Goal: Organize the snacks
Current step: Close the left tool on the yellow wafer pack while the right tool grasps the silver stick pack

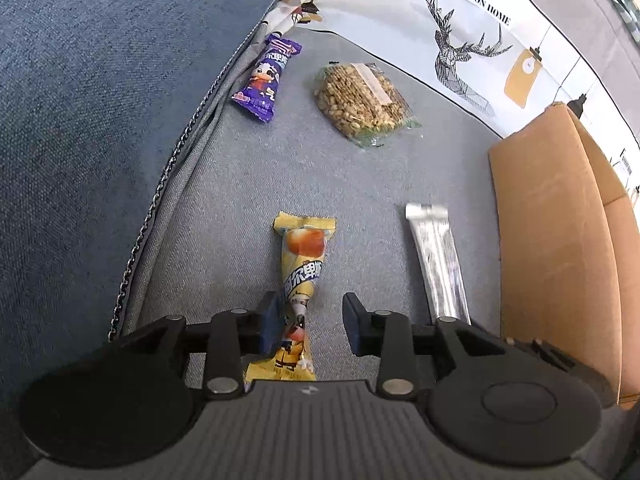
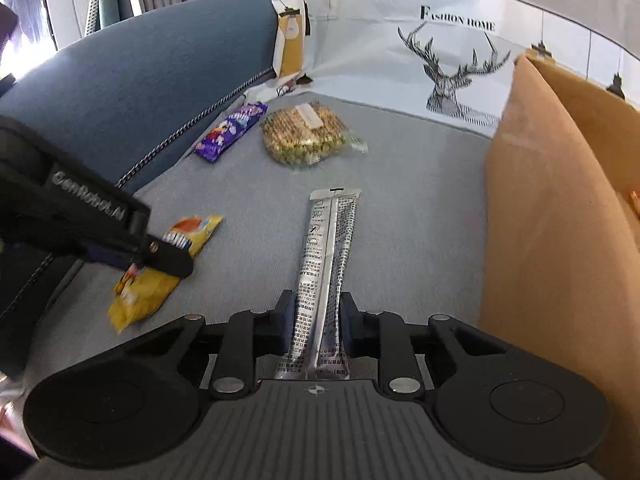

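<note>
A yellow snack packet (image 1: 301,276) lies on the grey sofa seat (image 1: 240,184) between the fingers of my left gripper (image 1: 310,322); the jaws are open, with a gap on the right side. It also shows in the right wrist view (image 2: 160,276) under the left gripper (image 2: 160,256). My right gripper (image 2: 316,320) is shut on a long silver sachet (image 2: 326,264), also seen in the left wrist view (image 1: 438,264). A purple snack packet (image 1: 266,76) (image 2: 232,130) and a clear bag of peanuts and peas (image 1: 362,100) (image 2: 308,134) lie farther back.
An open cardboard box (image 1: 560,248) (image 2: 552,216) stands at the right on the seat. The blue sofa armrest (image 1: 100,120) (image 2: 140,92) rises on the left. A white cushion with a deer print (image 1: 460,52) (image 2: 452,76) leans at the back.
</note>
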{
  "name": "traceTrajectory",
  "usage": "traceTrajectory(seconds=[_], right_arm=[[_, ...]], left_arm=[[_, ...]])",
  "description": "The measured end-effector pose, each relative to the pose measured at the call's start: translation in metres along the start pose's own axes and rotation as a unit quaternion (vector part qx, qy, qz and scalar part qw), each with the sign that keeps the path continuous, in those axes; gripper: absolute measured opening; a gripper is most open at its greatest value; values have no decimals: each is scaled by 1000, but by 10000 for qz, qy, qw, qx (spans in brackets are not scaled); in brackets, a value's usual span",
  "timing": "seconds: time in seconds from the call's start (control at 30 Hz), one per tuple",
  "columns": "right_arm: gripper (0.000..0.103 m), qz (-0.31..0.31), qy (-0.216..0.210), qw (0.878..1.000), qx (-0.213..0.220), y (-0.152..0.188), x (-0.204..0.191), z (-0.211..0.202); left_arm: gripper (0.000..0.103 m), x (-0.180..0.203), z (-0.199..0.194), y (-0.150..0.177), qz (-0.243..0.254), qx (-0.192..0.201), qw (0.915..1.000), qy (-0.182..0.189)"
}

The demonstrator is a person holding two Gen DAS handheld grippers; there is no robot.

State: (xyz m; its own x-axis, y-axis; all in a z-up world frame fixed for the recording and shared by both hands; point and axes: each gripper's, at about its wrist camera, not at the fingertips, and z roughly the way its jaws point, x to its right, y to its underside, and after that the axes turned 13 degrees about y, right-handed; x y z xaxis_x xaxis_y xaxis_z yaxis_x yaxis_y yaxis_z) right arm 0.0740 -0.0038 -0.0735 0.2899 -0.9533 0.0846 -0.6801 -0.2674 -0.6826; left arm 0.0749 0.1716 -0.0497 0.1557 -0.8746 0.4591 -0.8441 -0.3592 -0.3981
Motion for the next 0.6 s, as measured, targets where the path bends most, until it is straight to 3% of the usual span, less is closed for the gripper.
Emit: traceTrajectory(seconds=[0.17, 0.27, 0.47, 0.6], right_arm=[[29, -29, -34, 9999, -154, 9, 2, -4], [41, -50, 18, 9999, -121, 10, 1, -2], [40, 12, 55, 9999, -149, 9, 2, 7], [27, -46, 104, 9999, -63, 10, 2, 8]], left_arm=[[39, 4, 6, 0, 80, -66, 9999, -68], [39, 6, 10, -1, 117, -102, 9998, -101], [39, 7, 13, -1, 164, -116, 9997, -134], [39, 7, 14, -1, 187, -121, 9996, -157]])
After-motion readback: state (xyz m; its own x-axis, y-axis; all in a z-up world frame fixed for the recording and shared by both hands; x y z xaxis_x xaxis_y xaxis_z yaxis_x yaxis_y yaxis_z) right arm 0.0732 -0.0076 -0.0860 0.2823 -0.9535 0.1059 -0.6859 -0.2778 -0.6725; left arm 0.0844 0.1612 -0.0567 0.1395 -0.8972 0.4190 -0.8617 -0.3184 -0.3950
